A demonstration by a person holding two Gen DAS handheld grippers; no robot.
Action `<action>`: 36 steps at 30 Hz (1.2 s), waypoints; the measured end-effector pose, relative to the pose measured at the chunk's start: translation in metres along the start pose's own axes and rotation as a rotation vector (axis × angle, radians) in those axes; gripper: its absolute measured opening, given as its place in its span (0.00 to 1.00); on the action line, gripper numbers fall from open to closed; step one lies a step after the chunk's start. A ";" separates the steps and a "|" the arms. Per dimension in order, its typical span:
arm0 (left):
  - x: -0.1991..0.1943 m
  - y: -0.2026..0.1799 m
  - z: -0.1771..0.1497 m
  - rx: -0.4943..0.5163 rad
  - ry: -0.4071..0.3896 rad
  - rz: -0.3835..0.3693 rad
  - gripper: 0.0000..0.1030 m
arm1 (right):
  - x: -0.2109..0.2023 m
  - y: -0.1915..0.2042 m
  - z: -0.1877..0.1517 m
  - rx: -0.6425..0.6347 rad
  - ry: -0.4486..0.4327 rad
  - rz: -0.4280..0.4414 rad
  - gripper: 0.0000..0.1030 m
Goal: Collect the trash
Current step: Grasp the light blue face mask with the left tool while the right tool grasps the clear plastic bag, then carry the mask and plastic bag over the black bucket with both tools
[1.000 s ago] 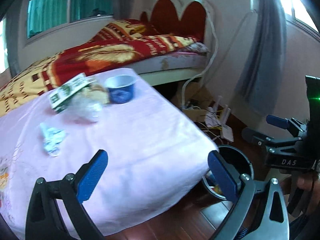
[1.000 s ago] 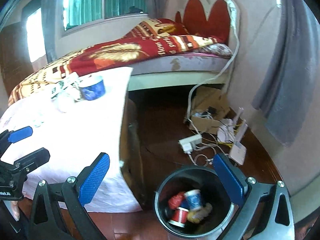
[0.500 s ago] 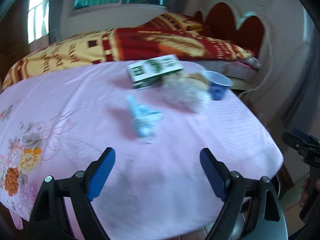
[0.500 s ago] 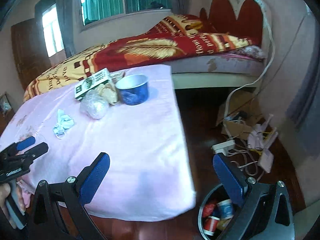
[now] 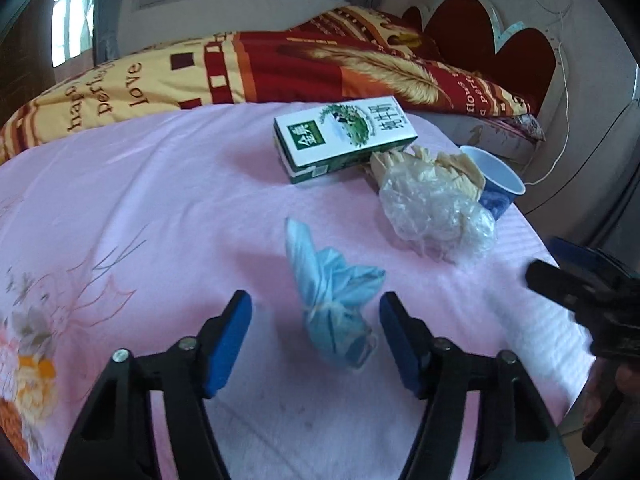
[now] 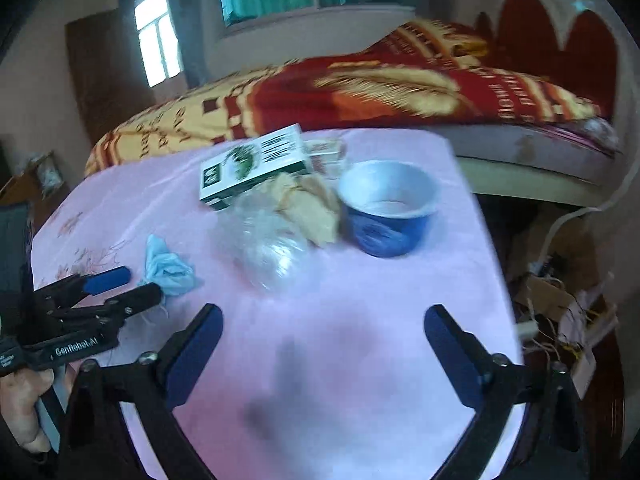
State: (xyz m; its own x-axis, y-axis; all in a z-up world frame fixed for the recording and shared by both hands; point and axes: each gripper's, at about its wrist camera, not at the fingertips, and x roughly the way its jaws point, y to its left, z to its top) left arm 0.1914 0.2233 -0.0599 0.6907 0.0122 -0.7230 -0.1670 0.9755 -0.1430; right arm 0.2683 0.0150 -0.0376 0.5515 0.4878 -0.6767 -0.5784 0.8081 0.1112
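A crumpled light-blue face mask [image 5: 332, 292] lies on the pink tablecloth [image 5: 160, 208]. My left gripper [image 5: 314, 324] is open, its blue pads on either side of the mask, not touching it. Behind lie a green-and-white carton [image 5: 344, 136], a clear plastic bag [image 5: 436, 212] with tan scraps, and a blue paper cup [image 5: 498, 188]. My right gripper [image 6: 322, 344] is open and empty above the table's near right part, the cup [image 6: 388, 208], bag [image 6: 272, 248] and carton [image 6: 256, 164] ahead of it. The mask [image 6: 168, 268] and left gripper [image 6: 120, 284] show at its left.
A bed with a red and yellow blanket [image 5: 280, 64] stands behind the table. Cables and a cardboard box [image 6: 560, 300] clutter the floor right of the table. The table's right edge [image 6: 492, 240] drops off beside the cup.
Both grippers swung left from the bin on the floor to over the table. The left one closed in on the mask, now between its pads. The bin has left view.
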 end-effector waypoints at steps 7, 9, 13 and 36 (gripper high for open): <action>0.011 0.006 0.003 0.017 0.039 -0.033 0.49 | 0.057 0.021 0.028 -0.017 0.081 0.066 0.55; 0.010 0.006 0.003 0.016 0.041 -0.065 0.37 | 0.060 0.024 0.028 -0.018 0.085 0.069 0.49; 0.005 0.005 0.003 0.018 0.024 -0.107 0.27 | 0.047 0.028 0.020 -0.030 0.060 0.089 0.45; -0.074 -0.074 -0.032 0.108 -0.081 -0.216 0.27 | -0.120 -0.054 -0.058 0.064 -0.062 -0.095 0.45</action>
State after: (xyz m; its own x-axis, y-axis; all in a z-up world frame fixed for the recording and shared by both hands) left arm 0.1300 0.1431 -0.0177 0.7570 -0.1857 -0.6265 0.0637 0.9752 -0.2120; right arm 0.1989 -0.1064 -0.0042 0.6389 0.4260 -0.6405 -0.4835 0.8700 0.0964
